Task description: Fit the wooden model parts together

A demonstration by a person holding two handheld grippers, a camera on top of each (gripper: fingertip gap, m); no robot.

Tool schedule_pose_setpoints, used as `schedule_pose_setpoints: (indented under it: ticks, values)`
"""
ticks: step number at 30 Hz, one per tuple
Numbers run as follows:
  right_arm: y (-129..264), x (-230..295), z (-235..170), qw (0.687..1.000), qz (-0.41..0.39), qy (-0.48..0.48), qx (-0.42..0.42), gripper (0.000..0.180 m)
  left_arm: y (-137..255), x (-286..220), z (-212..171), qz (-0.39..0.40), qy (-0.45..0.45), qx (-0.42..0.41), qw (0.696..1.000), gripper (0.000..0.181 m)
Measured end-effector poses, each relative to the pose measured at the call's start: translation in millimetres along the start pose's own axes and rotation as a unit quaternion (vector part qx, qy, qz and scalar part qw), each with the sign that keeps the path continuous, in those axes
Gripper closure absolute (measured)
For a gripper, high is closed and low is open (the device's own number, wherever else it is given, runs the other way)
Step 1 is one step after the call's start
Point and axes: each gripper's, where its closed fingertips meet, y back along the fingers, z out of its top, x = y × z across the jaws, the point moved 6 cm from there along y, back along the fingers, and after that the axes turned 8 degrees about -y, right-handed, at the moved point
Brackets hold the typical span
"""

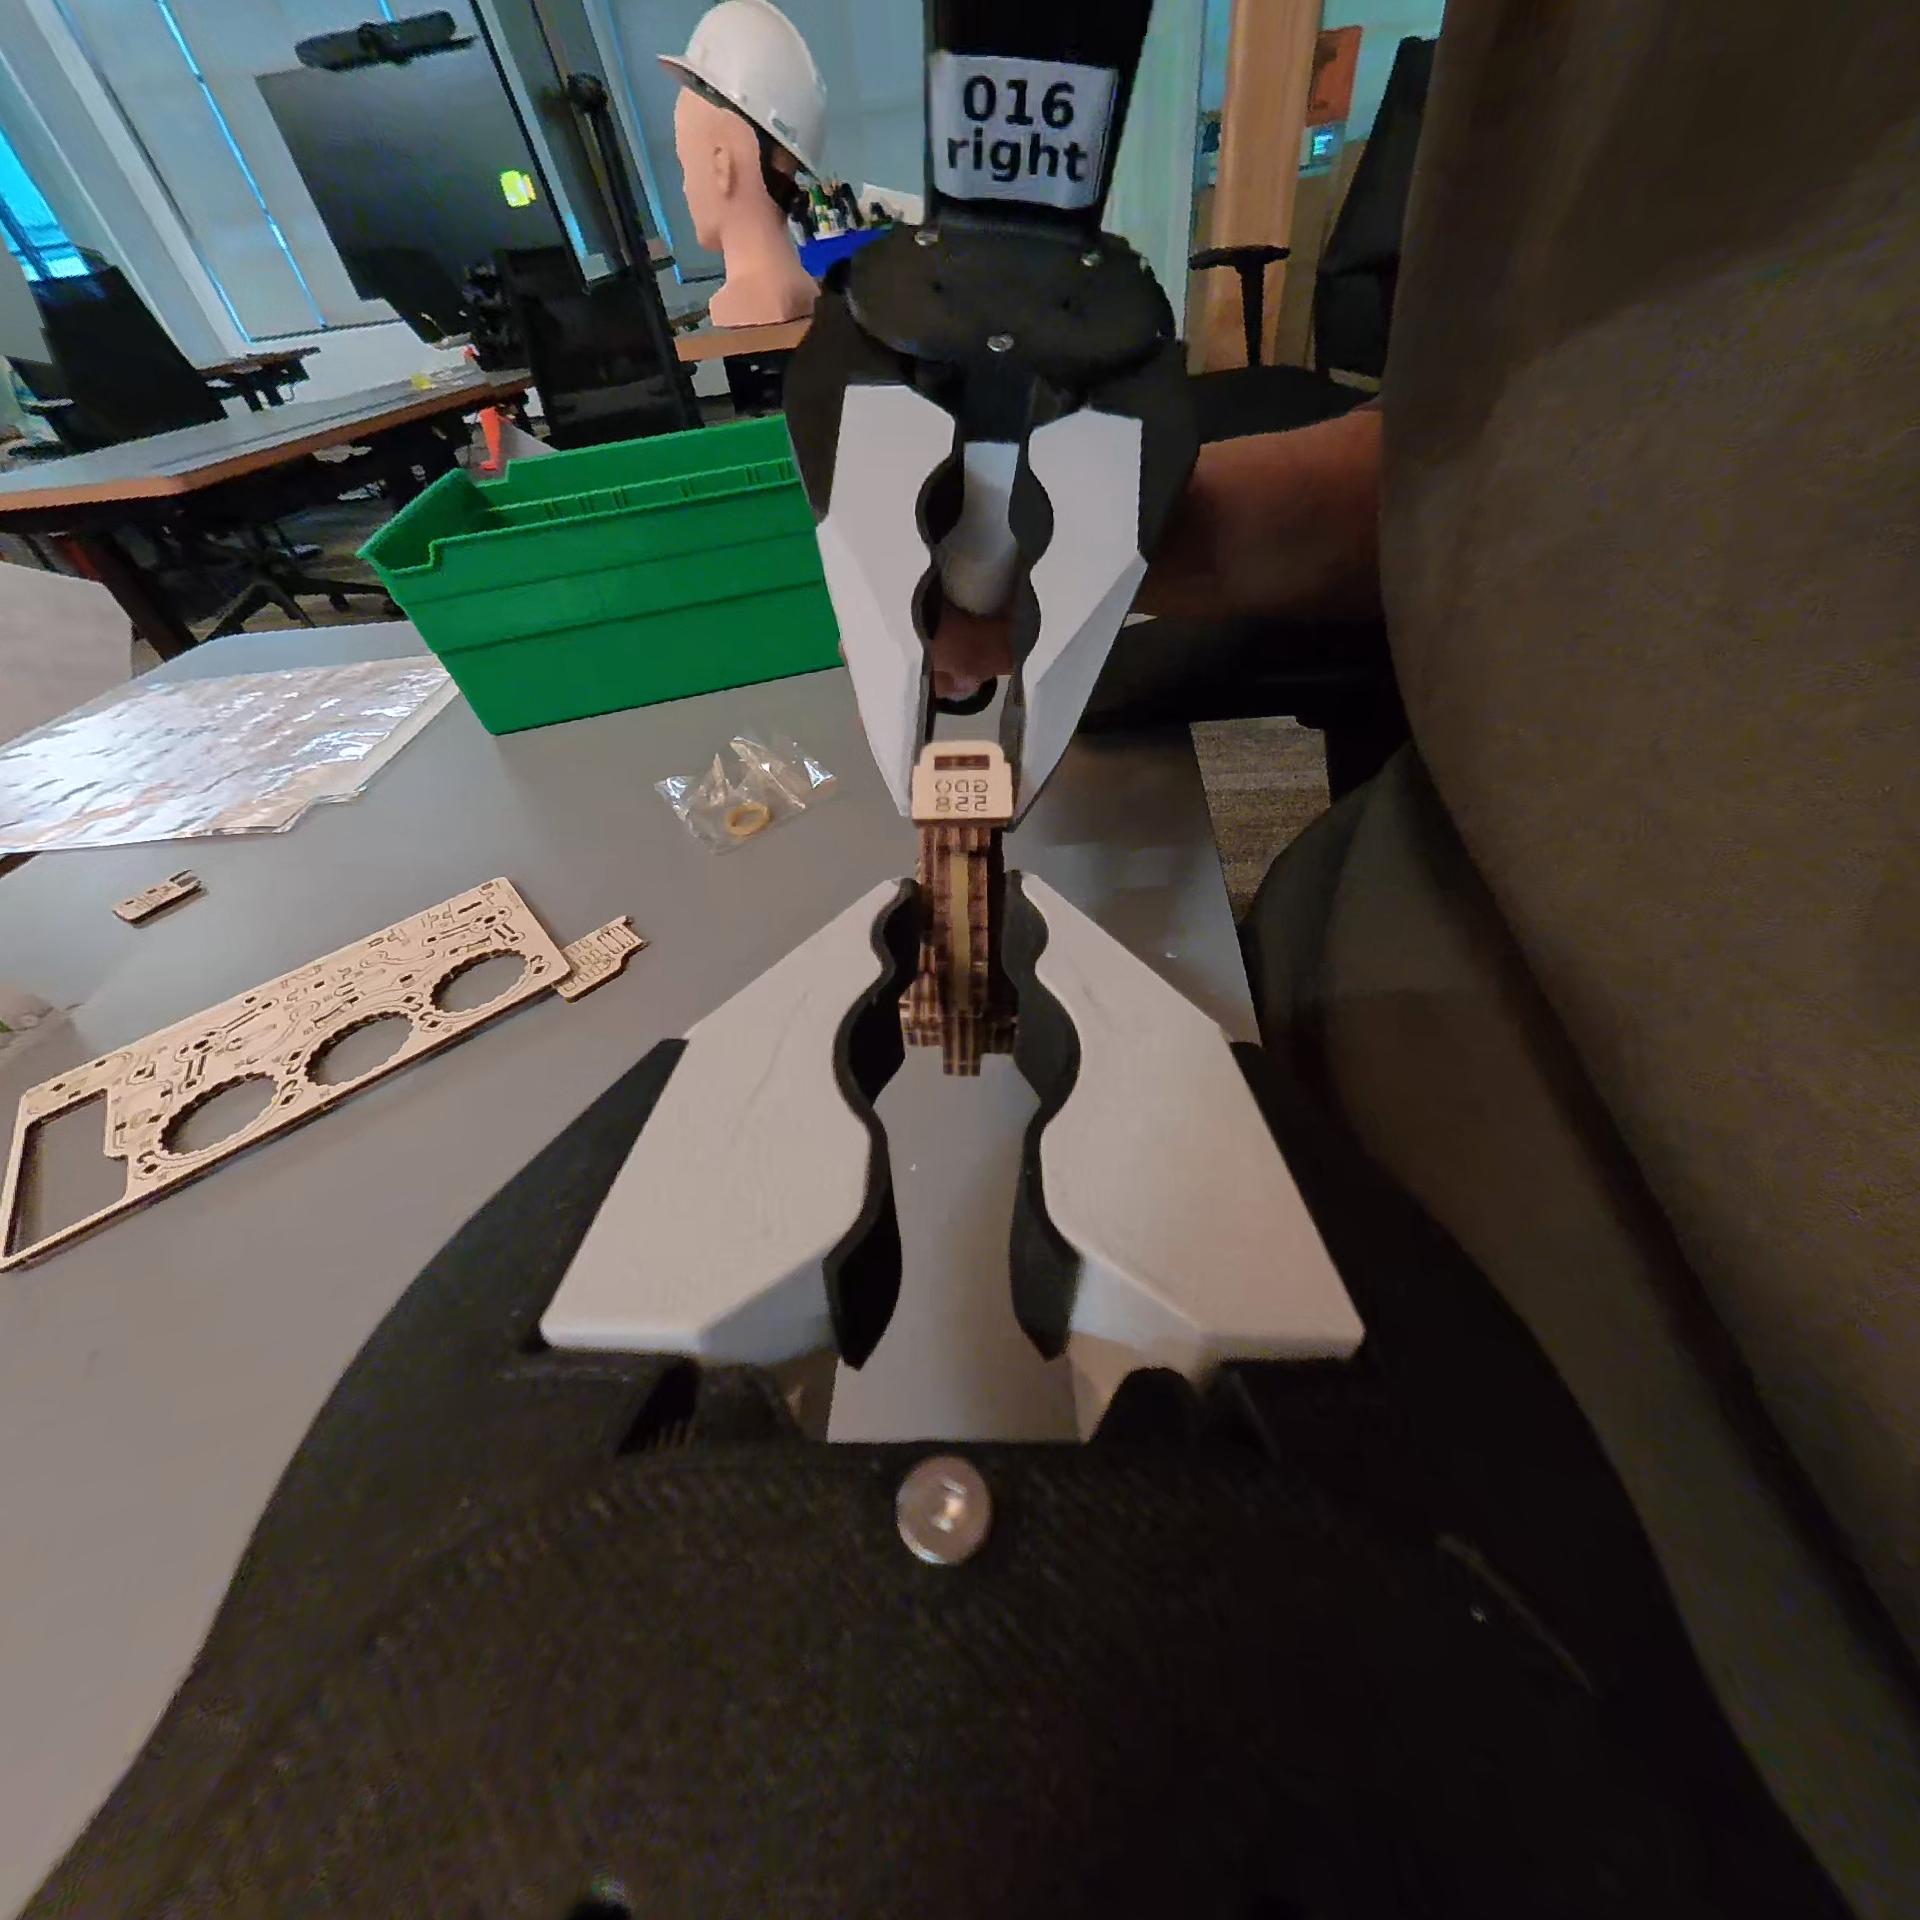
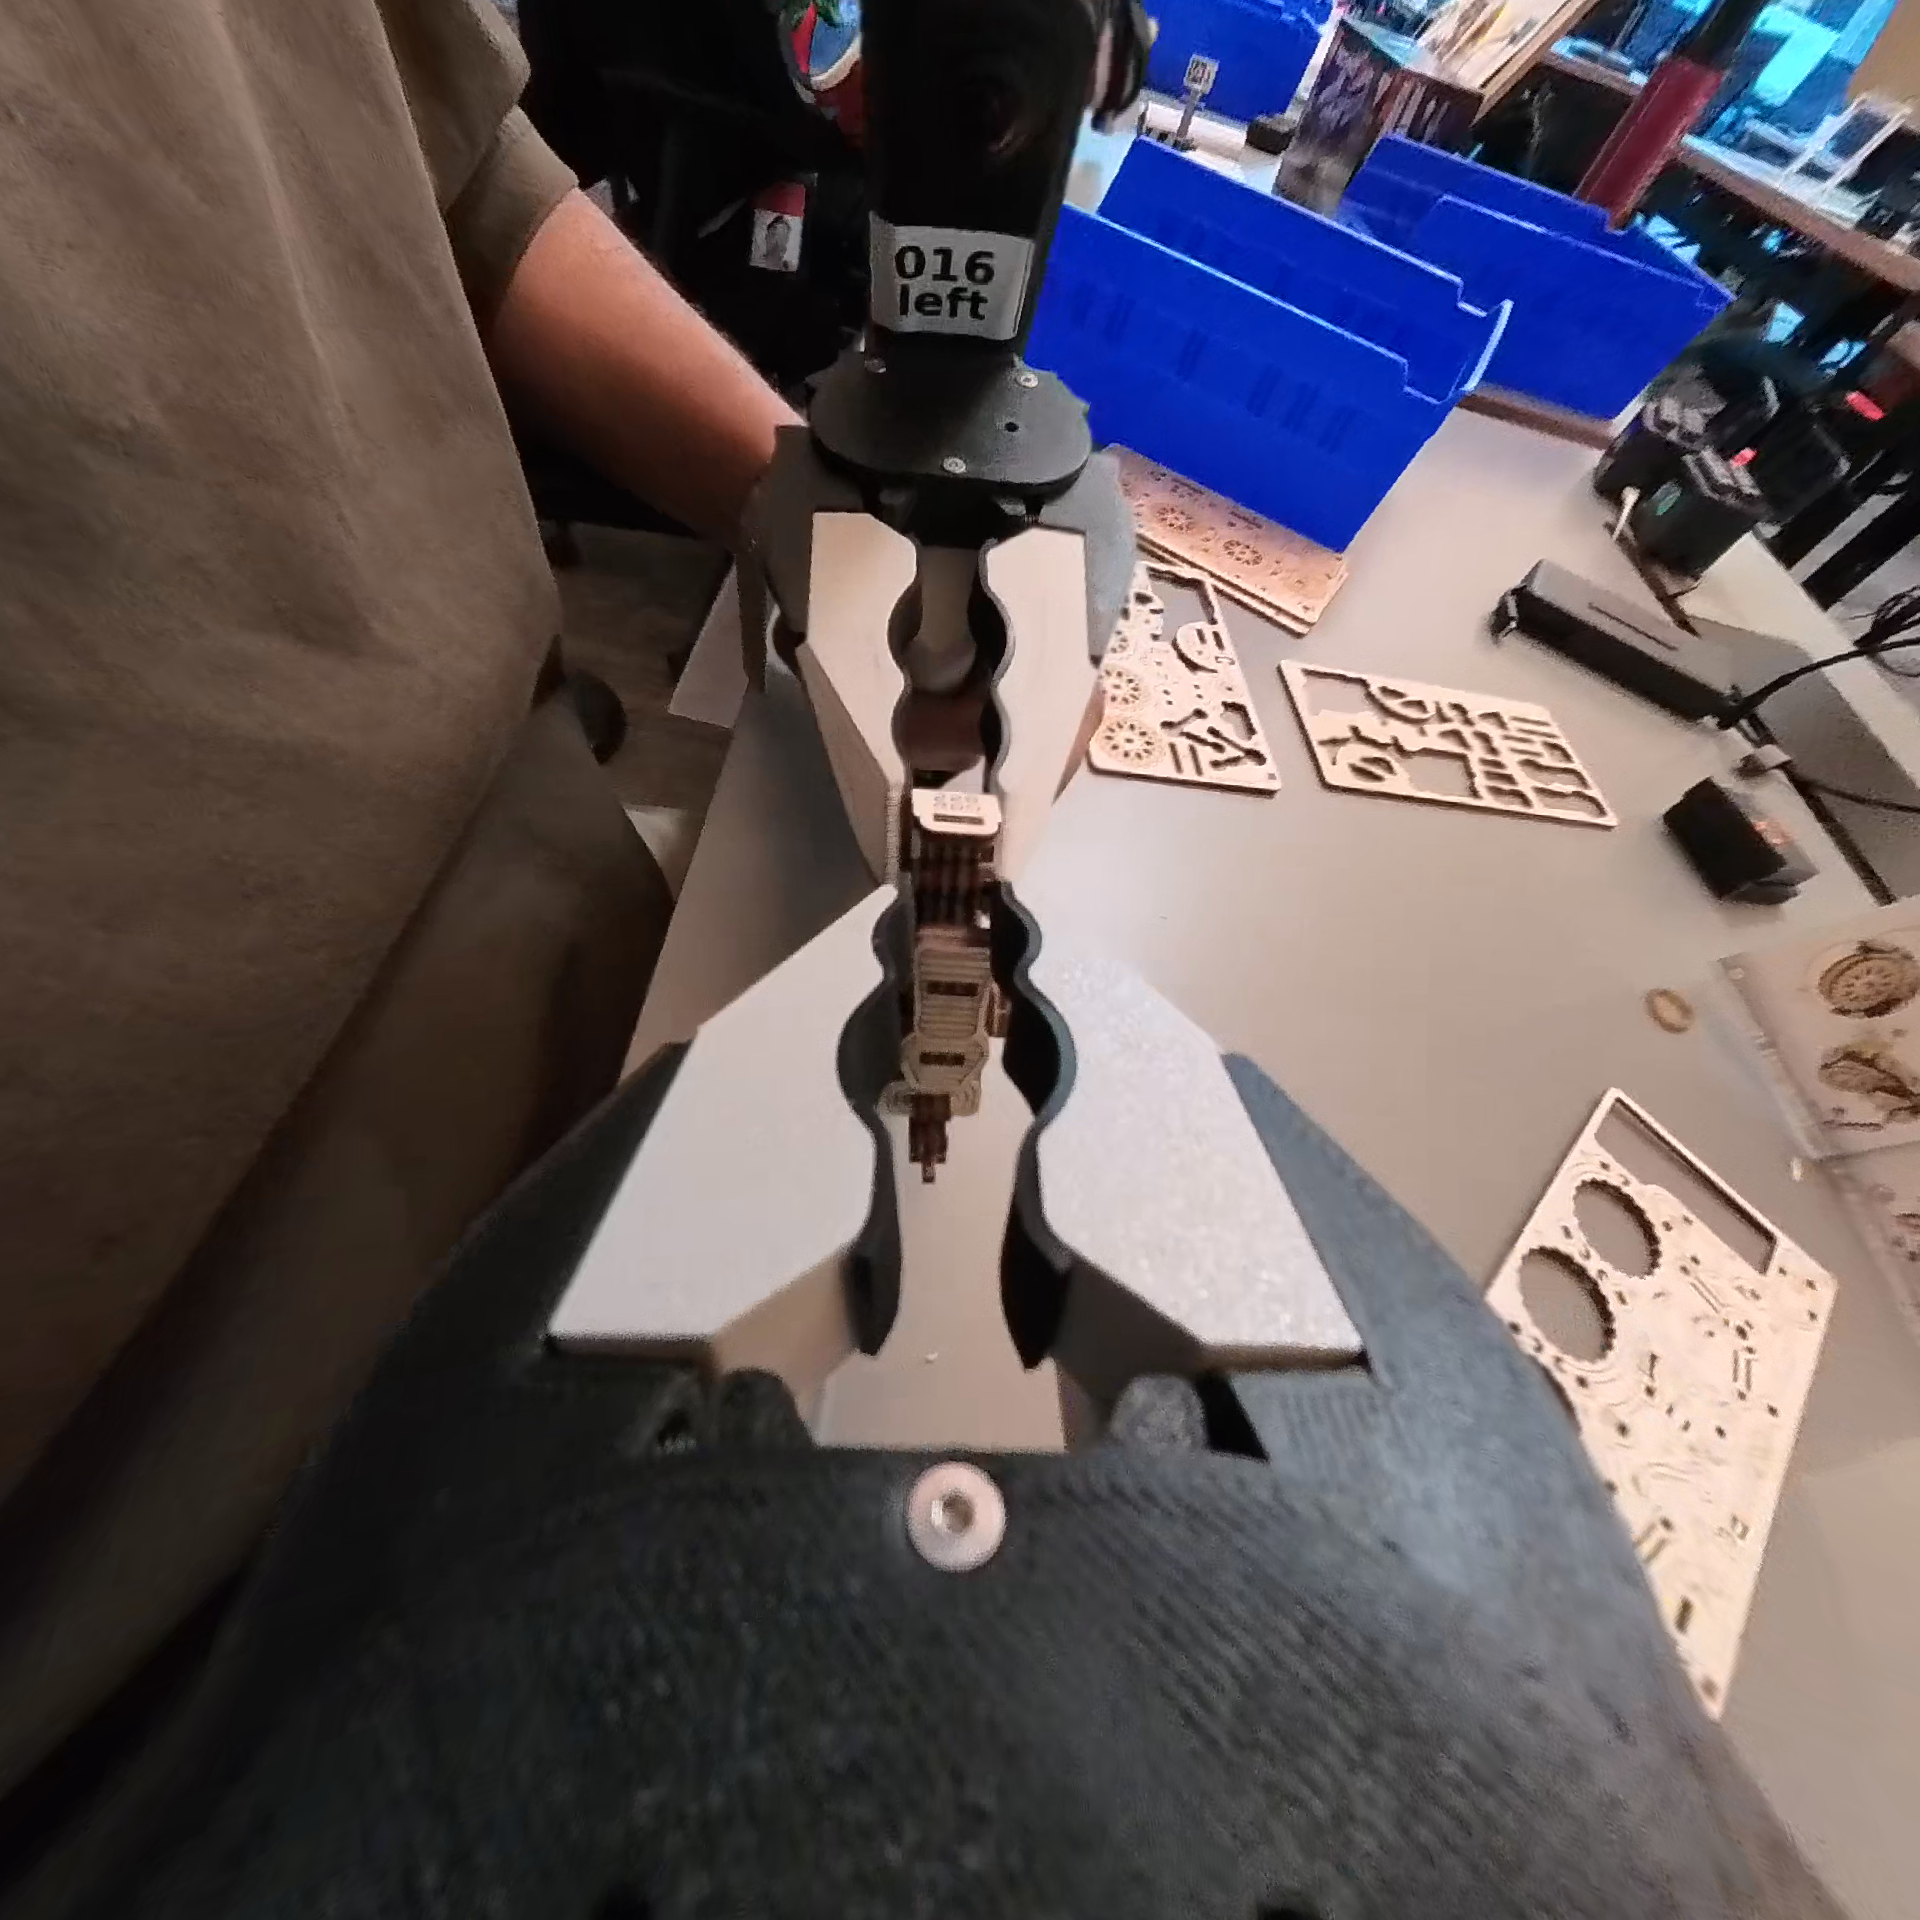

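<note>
A small layered wooden model assembly [image 1: 956, 977] hangs in the air between my two grippers, which meet tip to tip above the grey table [image 1: 364, 1351]. My left gripper [image 1: 956, 906] is shut on the near, striped end. A pale flat wooden plate [image 1: 964, 792] at its far end sits between the tips of my right gripper [image 1: 968, 805]. In the right wrist view my right gripper [image 2: 945, 906] is shut on the wooden assembly [image 2: 940, 1003]. My left gripper [image 2: 951, 831] pinches its far end there.
A green bin [image 1: 623, 582], a silver sheet [image 1: 208, 738], a small plastic bag [image 1: 743, 792] and a punched wooden sheet [image 1: 281, 1049] lie on the left. Blue bins [image 2: 1247, 343] and more wooden sheets [image 2: 1444, 743] lie on the right. The person's torso [image 2: 260, 623] is close. Only a small space, under 4 cm, lies between the two pairs of fingers.
</note>
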Motion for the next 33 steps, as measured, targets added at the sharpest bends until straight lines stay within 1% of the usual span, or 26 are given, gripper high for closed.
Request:
schedule_pose_setpoints:
  ticks: [4,7,8,9,11,13,15,19,23,26,29,33]
  values:
    - [-1,-2,0,1.0,-0.01,-0.002,-0.009,0.167,2,5,0,0.013,0.006,-0.004,1.0,0.167]
    - [-1,-5,3,0.998,-0.033,0.018,-0.047,0.167,6,9,6,0.028,-0.006,-0.01,1.0,0.167]
    - [1,-5,4,0.997,-0.041,0.027,-0.056,0.164,6,9,7,0.032,-0.014,-0.011,0.999,0.167]
    - [3,-7,6,0.996,-0.054,0.034,-0.069,0.148,6,8,7,0.034,-0.019,-0.012,0.999,0.167]
    - [9,-14,9,0.991,-0.087,0.033,-0.099,0.134,6,9,7,0.038,-0.01,-0.017,0.999,0.167]
    - [14,-21,8,0.988,-0.101,0.012,-0.119,0.133,7,12,7,0.043,0.01,-0.028,0.999,0.167]
    - [17,-27,6,0.985,-0.103,-0.018,-0.135,0.128,9,18,8,0.052,0.04,-0.044,0.997,0.167]
    - [17,-35,0,0.981,-0.091,-0.079,-0.149,0.122,18,34,10,0.083,0.141,-0.098,0.982,0.168]
    - [7,-38,-10,0.981,-0.071,-0.131,-0.128,0.122,24,48,5,0.091,0.265,-0.154,0.948,0.168]
    - [-1,-36,-15,0.977,-0.047,-0.171,-0.118,0.129,25,52,3,0.077,0.322,-0.182,0.926,0.168]
    - [-3,-36,-15,0.969,-0.022,-0.21,-0.13,0.134,25,53,1,0.068,0.346,-0.191,0.916,0.168]
    - [1,-38,-12,0.952,0.014,-0.26,-0.164,0.143,23,51,2,0.054,0.347,-0.193,0.916,0.168]
